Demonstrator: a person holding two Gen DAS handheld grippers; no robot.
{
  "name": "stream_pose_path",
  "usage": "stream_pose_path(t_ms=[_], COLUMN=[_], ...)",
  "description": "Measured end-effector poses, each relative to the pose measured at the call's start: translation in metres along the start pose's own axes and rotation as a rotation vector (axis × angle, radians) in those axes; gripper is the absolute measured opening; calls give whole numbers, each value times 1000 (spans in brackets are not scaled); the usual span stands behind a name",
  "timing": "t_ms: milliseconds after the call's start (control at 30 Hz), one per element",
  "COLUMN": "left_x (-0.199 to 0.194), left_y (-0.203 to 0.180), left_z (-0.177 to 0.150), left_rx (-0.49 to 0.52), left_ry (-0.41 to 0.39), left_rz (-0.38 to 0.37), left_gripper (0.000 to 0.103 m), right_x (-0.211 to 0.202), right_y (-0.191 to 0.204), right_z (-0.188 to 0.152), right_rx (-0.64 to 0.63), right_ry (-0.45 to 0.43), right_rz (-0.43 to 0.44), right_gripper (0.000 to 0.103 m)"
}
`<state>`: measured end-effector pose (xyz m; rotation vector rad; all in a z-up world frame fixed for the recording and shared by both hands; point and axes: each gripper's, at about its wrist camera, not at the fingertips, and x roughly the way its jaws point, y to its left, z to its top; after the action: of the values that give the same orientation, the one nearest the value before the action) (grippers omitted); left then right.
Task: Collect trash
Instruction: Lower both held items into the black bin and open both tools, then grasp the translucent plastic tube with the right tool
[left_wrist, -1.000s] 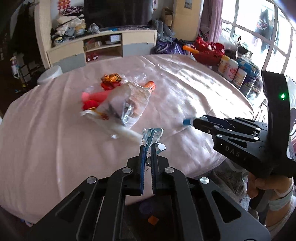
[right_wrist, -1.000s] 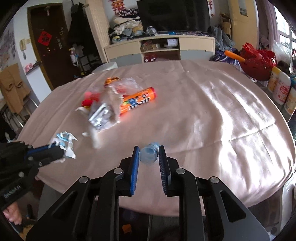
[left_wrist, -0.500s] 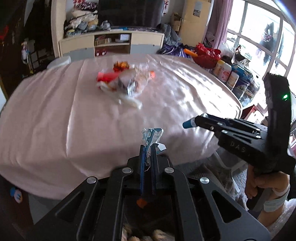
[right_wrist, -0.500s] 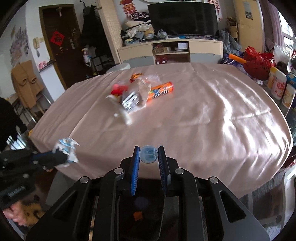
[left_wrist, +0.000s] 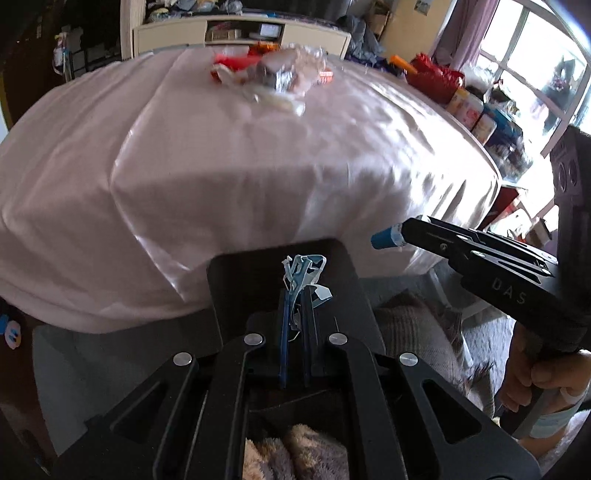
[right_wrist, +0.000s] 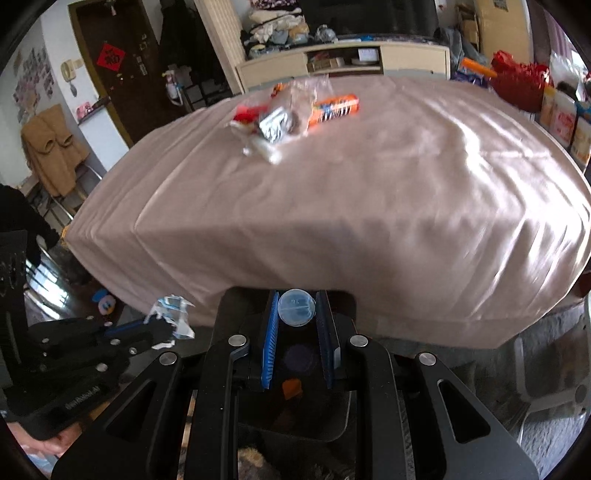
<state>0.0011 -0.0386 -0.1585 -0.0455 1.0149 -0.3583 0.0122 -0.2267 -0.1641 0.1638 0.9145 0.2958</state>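
My left gripper (left_wrist: 294, 291) is shut on a crumpled blue-and-white wrapper (left_wrist: 303, 271), held below the table's near edge over a dark bin (left_wrist: 236, 280). The wrapper also shows in the right wrist view (right_wrist: 170, 317). My right gripper (right_wrist: 296, 314) is shut on a small blue bottle cap (right_wrist: 296, 312), also off the table over the dark bin (right_wrist: 236, 306). The cap shows at the right gripper's tip in the left wrist view (left_wrist: 384, 238). A pile of trash (right_wrist: 284, 118) with an orange candy tube (right_wrist: 334, 108) lies far back on the table.
A round table under a pink cloth (right_wrist: 369, 192) fills the middle. A red bag (right_wrist: 517, 83) and jars (right_wrist: 565, 118) stand at the right. A cabinet (right_wrist: 343, 62) stands behind. A grey rug (left_wrist: 413, 325) lies on the floor below.
Both grippers have drawn back from the table and dropped below its edge, each keeping its hold. The dark bin has come into view under them.
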Motion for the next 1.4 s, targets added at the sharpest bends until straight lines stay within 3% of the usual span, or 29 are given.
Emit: stream_pose_path(t_ms=[200,600,667,767,900,1100,1167,1400], left_x=[16,17,17,17,17,12,9,1], left_y=[6,7,7,8,9,10,10,19], left_z=[-5,-4,-4,-3,-2,2,3,10], left_rx=[-11,-15,-18,-21,-24,-27,-29,-69], left_ry=[62,72,72,70,64,44,37,30], left_rz=[8,-7,-3,12,32,59,60,49], left_gripper=[5,9,15,26,42,77,93,95], right_x=[16,26,26,23,19,8,5,-4], right_y=[4,5,5,2,-4,-12,-15,-22], right_z=[-10,-7,-6,-4,-1,4,6,17], right_rx=[5,22,22,28,37,41,46,55], right_ry=[45,87,88,80,62,20,6,-29], right_rz=[7,19,16,9,-8,-30,-26,-37], right_gripper=[21,24,24,35,57,92,95,95])
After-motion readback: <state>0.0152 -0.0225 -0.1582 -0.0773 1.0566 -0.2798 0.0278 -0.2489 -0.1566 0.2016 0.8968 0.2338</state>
